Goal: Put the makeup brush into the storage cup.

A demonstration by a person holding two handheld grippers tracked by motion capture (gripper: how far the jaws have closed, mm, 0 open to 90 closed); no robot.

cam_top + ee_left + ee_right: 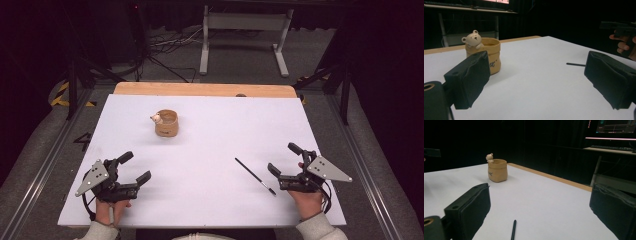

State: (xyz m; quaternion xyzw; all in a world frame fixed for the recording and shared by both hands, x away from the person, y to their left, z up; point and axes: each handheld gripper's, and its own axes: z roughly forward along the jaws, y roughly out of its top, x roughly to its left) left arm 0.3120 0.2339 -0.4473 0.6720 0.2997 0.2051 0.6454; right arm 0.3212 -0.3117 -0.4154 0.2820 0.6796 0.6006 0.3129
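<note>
A tan ceramic cup [166,123] with a small bear figure [156,118] on its rim stands upright on the white table sheet [210,130], left of centre and toward the back. A thin black pen [255,176] lies flat at the front right. My left gripper [137,167] rests open at the front left, well short of the cup [489,55]. My right gripper [284,160] is open at the front right, just right of the pen [513,230]. From the right gripper view the cup [497,170] stands far off to the left. Neither gripper holds anything.
A wooden table edge [205,89] shows beyond the sheet at the back. A metal stand [245,40] and cables sit on the floor behind. In the left gripper view, the other hand with its gripper [624,32] appears at the far right.
</note>
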